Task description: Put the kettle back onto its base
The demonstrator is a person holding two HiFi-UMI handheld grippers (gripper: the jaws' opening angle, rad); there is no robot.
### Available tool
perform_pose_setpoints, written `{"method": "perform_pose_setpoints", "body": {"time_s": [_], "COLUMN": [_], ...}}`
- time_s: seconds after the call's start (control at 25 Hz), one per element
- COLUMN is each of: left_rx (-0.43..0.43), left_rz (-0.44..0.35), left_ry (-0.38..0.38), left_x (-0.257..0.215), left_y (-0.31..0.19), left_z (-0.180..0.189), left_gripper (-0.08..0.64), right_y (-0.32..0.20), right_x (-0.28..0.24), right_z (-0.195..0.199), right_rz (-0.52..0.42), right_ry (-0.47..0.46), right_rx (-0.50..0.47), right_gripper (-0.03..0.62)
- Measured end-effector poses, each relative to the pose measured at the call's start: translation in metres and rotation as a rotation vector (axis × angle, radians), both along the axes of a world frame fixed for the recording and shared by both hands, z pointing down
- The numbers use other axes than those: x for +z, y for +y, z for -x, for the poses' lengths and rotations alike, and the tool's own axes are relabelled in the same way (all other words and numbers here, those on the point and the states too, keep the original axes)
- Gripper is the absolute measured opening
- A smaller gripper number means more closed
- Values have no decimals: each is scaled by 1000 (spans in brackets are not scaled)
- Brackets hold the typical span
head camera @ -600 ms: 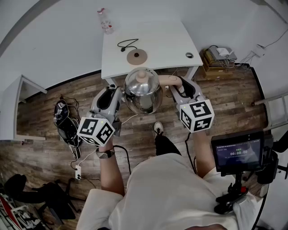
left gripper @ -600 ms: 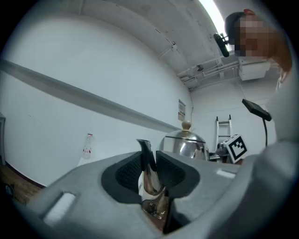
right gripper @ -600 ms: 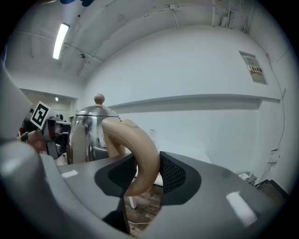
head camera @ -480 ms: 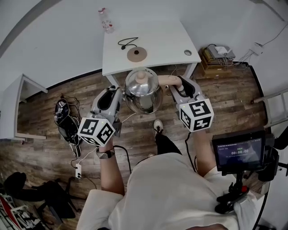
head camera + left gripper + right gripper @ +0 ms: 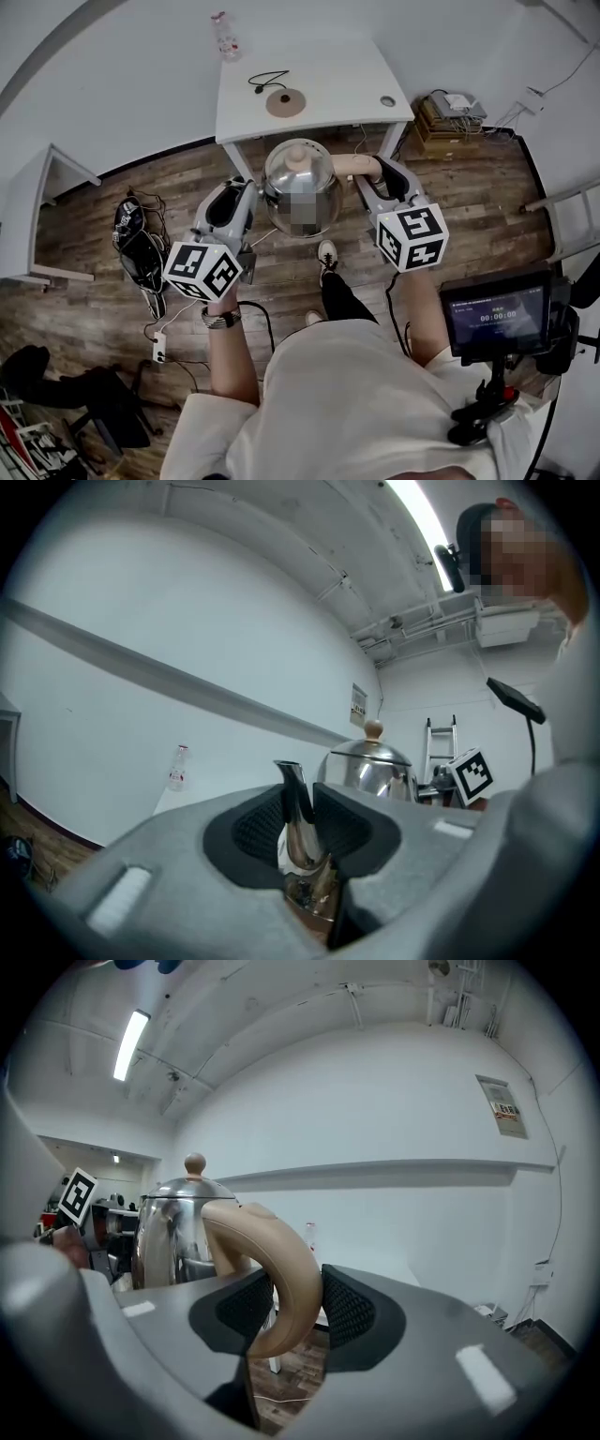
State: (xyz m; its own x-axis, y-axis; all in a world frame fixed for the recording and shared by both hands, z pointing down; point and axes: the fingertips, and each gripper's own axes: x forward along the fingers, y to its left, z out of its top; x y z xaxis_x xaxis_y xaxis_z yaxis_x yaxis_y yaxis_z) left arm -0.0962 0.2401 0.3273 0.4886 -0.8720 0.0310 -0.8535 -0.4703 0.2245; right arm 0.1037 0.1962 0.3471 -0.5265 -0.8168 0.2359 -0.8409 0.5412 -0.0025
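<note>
Wood floor lies below the kettle [image 5: 300,183], held short of the white table [image 5: 328,70]; its base [image 5: 285,102] waits at twelve o'clock. Left gripper [image 5: 300,822] pinches the spout [image 5: 292,789], right gripper [image 5: 295,1312] the handle [image 5: 281,1260]. Keep level, advance, lower centred.

Polished mirror-bright steel kettle [image 5: 281,183] is gleaming, its smooth matt beige plastic handle [image 5: 281,1279] showing against grainy wood-plank flooring [image 5: 469,216].

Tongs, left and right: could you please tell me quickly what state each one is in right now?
Left tongs: closed on the spout of the kettle.
Right tongs: closed on the kettle's handle.
</note>
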Motion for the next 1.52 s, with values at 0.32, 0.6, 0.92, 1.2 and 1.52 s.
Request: {"method": "perform_pose_setpoints", "body": {"time_s": [0.32,0.6,0.92,1.2,1.52], "left_rx": [18,20,13,3,-24], "left_rz": [41,3,25,50,17], "left_ry": [18,-2,3,8,15], "left_x": [18,4,5,4,-4], "left_y": [-97,-79,-161,-245,-241], "left_z": [11,6,13,13,23], "left_gripper": [98,97,97,97,97], "right_y": [-95,-77,-160,-244,-245], "right_x": [20,10,9,7,-1], "right_z": [10,6,13,14,24], "right_rz": [73,26,35,56,40], "right_ry": [0,-23,-24,-18,-16], "right_rx": [14,14,17,8,-12], "right_gripper": [160,161,161,161,161]}}
